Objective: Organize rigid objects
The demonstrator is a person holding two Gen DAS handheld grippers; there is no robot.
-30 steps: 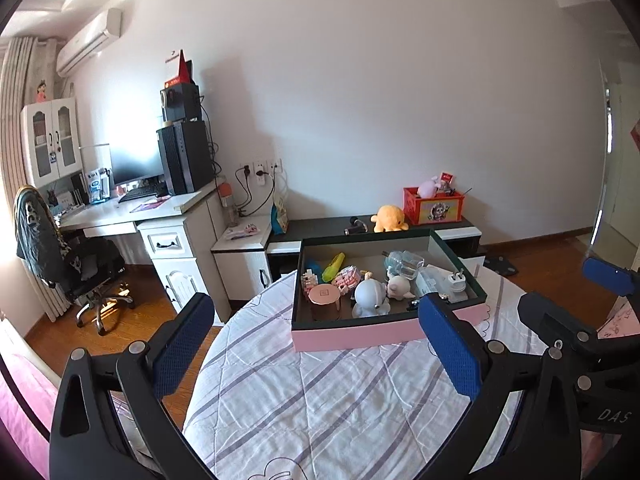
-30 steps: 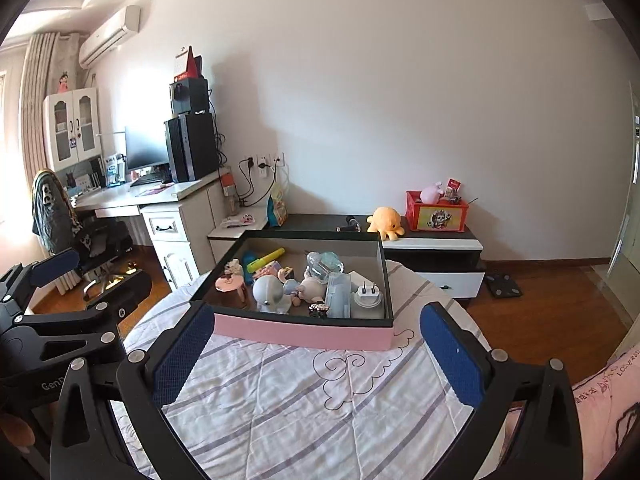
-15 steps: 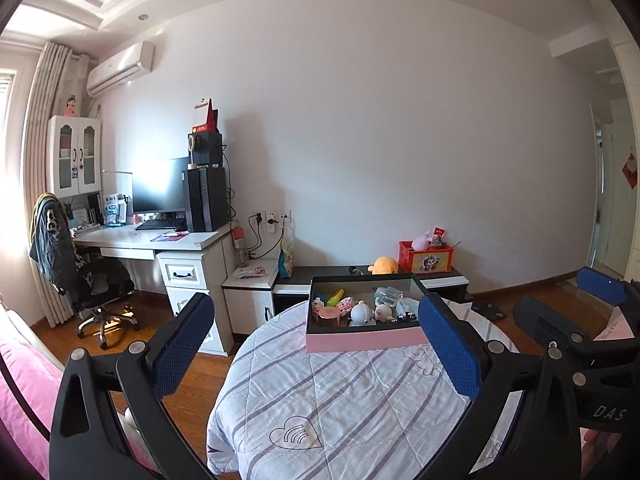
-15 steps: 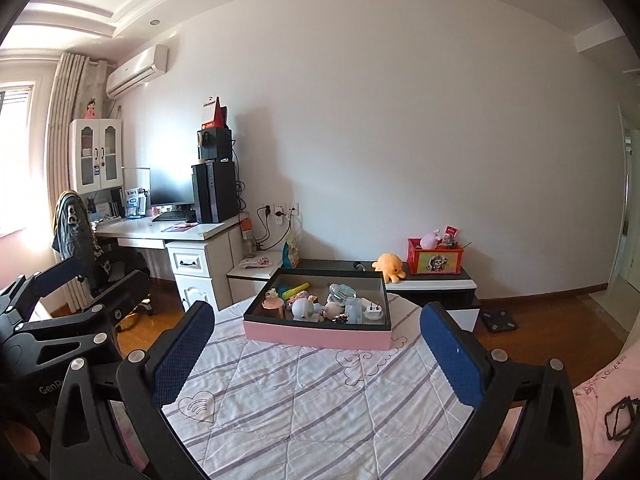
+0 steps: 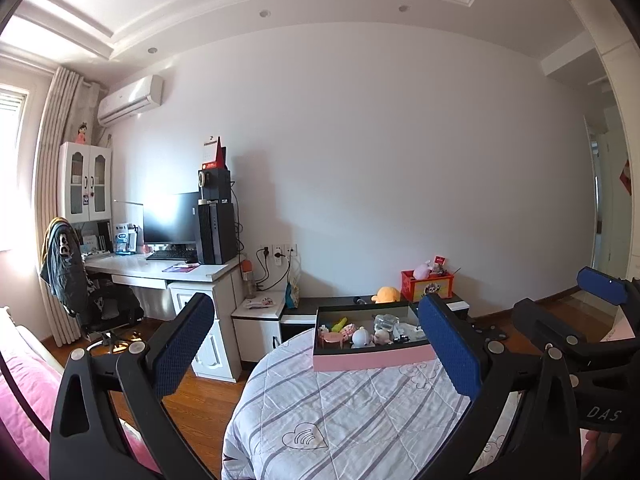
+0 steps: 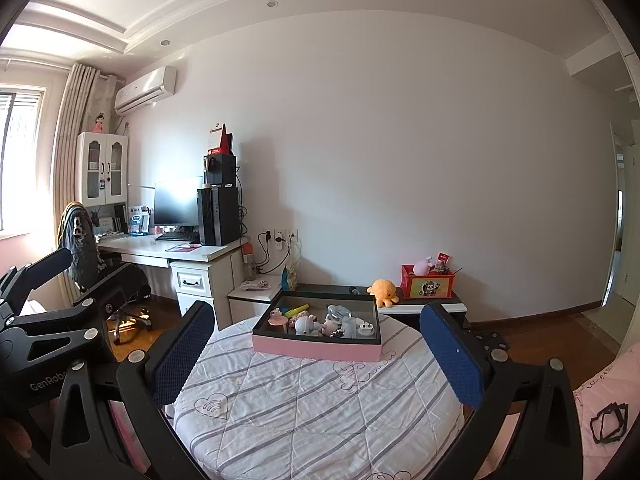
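Note:
A shallow pink box (image 5: 372,358) (image 6: 316,348) with a dark inside sits at the far side of a round table (image 5: 352,412) (image 6: 312,408) under a striped quilted cloth. In it lie several small items: a white round toy (image 6: 305,325), a white plug (image 6: 366,326), a yellow-green piece (image 6: 296,311). My left gripper (image 5: 316,344) is open and empty, held well back from the box. My right gripper (image 6: 316,344) is open and empty too, likewise far from it. Each gripper shows at the edge of the other's view.
Behind the table stands a low dark cabinet (image 6: 424,303) with an orange plush (image 6: 383,290) and a red box (image 6: 427,286). A white desk (image 6: 168,250) with a monitor and an office chair (image 6: 104,276) are at the left. Pink bedding (image 6: 604,392) lies at the right.
Both grippers have pulled back and up from the table; the box looks smaller and farther, and more of the room and ceiling shows. Both stay open and empty.

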